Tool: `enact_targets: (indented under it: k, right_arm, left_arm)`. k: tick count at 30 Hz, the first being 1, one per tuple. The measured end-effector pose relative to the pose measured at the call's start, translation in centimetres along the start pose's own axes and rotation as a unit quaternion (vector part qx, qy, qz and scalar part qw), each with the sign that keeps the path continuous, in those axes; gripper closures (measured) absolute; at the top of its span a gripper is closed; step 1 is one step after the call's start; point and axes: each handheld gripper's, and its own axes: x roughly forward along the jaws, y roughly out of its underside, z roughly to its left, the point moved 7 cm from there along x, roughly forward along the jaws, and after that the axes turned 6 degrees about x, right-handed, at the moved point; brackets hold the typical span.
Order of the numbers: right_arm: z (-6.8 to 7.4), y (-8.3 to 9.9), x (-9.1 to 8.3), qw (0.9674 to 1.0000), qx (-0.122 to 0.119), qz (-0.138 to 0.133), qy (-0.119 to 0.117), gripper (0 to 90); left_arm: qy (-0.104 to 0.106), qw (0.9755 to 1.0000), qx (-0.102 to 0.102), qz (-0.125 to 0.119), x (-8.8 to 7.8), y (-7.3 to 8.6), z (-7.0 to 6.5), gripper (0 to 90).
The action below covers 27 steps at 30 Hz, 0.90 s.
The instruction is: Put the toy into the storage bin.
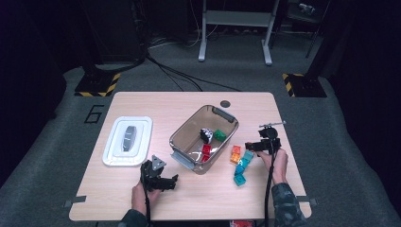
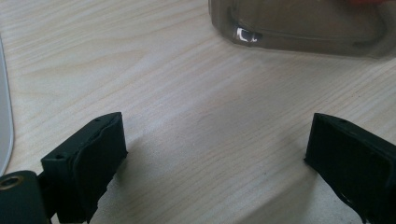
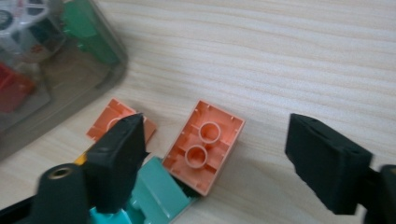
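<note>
Several loose bricks lie on the table to the right of a clear grey bin [image 1: 182, 133]: orange ones [image 1: 235, 153] and teal ones [image 1: 241, 171]. My right gripper [image 1: 248, 146] hangs just above them. In the right gripper view its jaws [image 3: 217, 140] stand open on either side of an upturned orange brick [image 3: 204, 147] without touching it. A second orange brick [image 3: 112, 122] and a teal brick [image 3: 156, 196] lie by the left jaw. My left gripper [image 1: 172, 182] rests open near the front edge, with bare wood between its jaws [image 2: 215, 140].
The bin [image 3: 56, 70] holds a green brick [image 1: 219, 135], red bricks [image 1: 206, 150] and a black-and-white piece [image 1: 205, 135]. Its near corner [image 2: 299, 28] lies ahead of the left gripper. A white tray [image 1: 113, 142] with a grey object [image 1: 128, 138] sits at the left.
</note>
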Motion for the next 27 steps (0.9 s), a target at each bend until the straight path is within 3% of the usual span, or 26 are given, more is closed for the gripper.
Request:
enact_targets:
  k: [6,11,19,23,27]
  right_arm:
    - [0.4,0.0,1.1,0.9999,-0.005,0.013,0.007,40.7]
    - [0.4,-0.1,1.5,0.9989,-0.026,0.027,0.027,57.0]
    - [0.1,-0.1,1.3,0.9991,-0.031,0.024,0.018,58.8]
    - [-0.2,0.0,1.0,0.9998,-0.012,0.017,0.003,58.9]
    - [-0.4,0.0,0.7,0.9999,-0.011,0.01,-0.004,58.9]
  left_arm:
    - [-0.003,1.0,0.003,-0.001,0.0,0.0,0.1,4.8]
    - [0.0,1.0,0.001,-0.002,0.0,0.0,0.0,4.9]
    - [-0.001,1.0,-0.003,-0.004,0.1,-0.1,0.0,4.9]
    - [-0.001,1.0,-0.003,-0.005,0.1,-0.1,0.0,4.8]
    - [-0.001,1.0,-0.003,-0.005,0.1,-0.1,0.0,4.9]
